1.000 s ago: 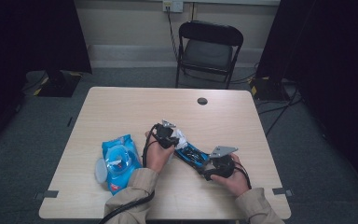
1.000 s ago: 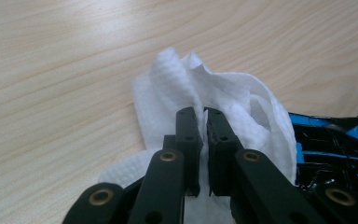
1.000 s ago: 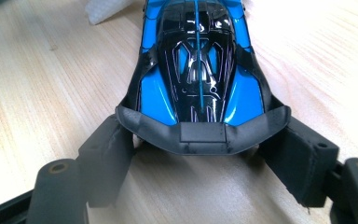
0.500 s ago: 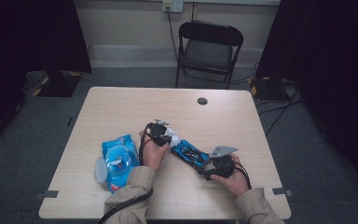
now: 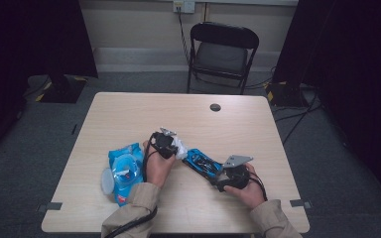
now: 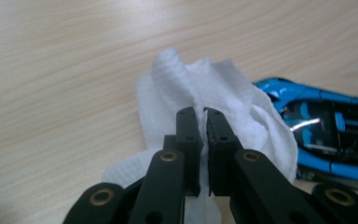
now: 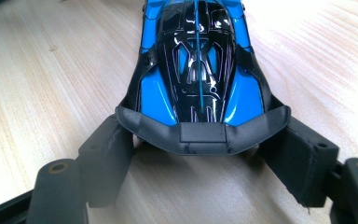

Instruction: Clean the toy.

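Wipe [image 6: 205, 88] pinched in left gripper [image 6: 204, 112], frame centre, beside car [image 5: 202, 162] nose. Car tail clamped wide by right gripper [image 7: 203, 154]. Risks judged: wipe slipped from thin pinch; car twisted loose under rubbing.

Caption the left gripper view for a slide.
Left gripper pinches a white wipe beside the blue toy car on the wooden table.

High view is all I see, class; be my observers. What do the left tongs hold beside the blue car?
Observer: The left tongs are shut on a crumpled white wipe.
Operator: Which end of the car do the right tongs grip?
Observer: The rear. The right tongs clasp the car at the ends of its black rear wing.
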{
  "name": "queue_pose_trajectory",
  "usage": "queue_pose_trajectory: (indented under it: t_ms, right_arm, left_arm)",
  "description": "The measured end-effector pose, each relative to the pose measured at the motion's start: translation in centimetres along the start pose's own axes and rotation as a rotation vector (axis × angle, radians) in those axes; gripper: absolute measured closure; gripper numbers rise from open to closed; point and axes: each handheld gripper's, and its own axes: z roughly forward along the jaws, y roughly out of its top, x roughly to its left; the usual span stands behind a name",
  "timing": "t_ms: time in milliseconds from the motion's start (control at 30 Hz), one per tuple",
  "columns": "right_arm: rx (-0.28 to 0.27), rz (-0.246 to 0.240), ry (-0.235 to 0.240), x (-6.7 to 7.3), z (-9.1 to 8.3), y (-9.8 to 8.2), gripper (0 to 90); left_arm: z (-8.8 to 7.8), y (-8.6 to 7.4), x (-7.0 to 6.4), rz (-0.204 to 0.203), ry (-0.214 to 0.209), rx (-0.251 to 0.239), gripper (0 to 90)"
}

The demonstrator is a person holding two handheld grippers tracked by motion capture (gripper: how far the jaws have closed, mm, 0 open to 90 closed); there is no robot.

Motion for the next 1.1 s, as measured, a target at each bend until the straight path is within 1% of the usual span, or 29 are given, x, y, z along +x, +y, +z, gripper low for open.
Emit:
queue_pose_trajectory:
  t_ms: [67,133,233,333,367,433,500,567,633,733,867,900,1100]
  right_arm:
    - [0.000,0.001,-0.001,0.0,0.0,0.0,26.2]
    - [0.001,0.002,-0.001,0.0,0.0,0.0,26.2]
    - [0.001,0.001,-0.001,0.0,0.0,0.0,26.2]
    - [0.000,0.001,-0.001,0.0,0.0,0.0,26.2]
    - [0.001,0.001,-0.001,0.0,0.0,0.0,26.2]
    - [0.000,0.001,-0.001,0.0,0.0,0.0,26.2]
    - [0.000,0.001,-0.001,0.0,0.0,0.0,26.2]
    - [0.000,0.001,-0.001,0.0,0.0,0.0,26.2]
    - [0.001,0.001,-0.001,0.0,0.0,0.0,26.1]
    - [0.001,0.001,-0.001,0.0,0.0,0.0,26.1]
    - [0.001,0.002,-0.001,0.0,0.0,0.0,26.1]
    - [0.002,0.002,-0.001,0.0,0.0,0.0,26.1]
    - [0.000,0.003,-0.002,0.0,0.0,0.0,26.1]
  left_arm:
    - [0.1,-0.5,-0.6,0.027,-0.010,0.021,85.6]
    - [0.1,-1.0,-1.0,0.036,-0.022,0.033,85.6]
    - [-0.1,-1.4,-1.4,0.047,-0.037,0.022,85.7]
    - [-0.3,-1.5,-1.8,0.046,-0.059,0.017,85.6]
    - [-0.3,-1.5,-1.9,0.057,-0.062,0.020,85.6]
    - [-0.3,-1.6,-2.2,0.052,-0.065,0.020,85.6]
    - [-0.3,-1.6,-2.3,0.063,-0.059,0.022,85.6]
    - [-0.2,-1.7,-2.3,0.048,-0.057,0.020,85.6]
    - [-0.2,-1.6,-2.1,0.046,-0.053,0.019,85.6]
    - [-0.1,-1.7,-2.0,0.043,-0.059,0.021,85.5]
    - [0.2,-1.8,-1.8,0.031,-0.057,0.027,85.6]
    - [0.3,-1.8,-1.8,0.024,-0.060,0.027,85.5]
    - [0.4,-1.9,-1.8,0.017,-0.062,0.024,85.3]
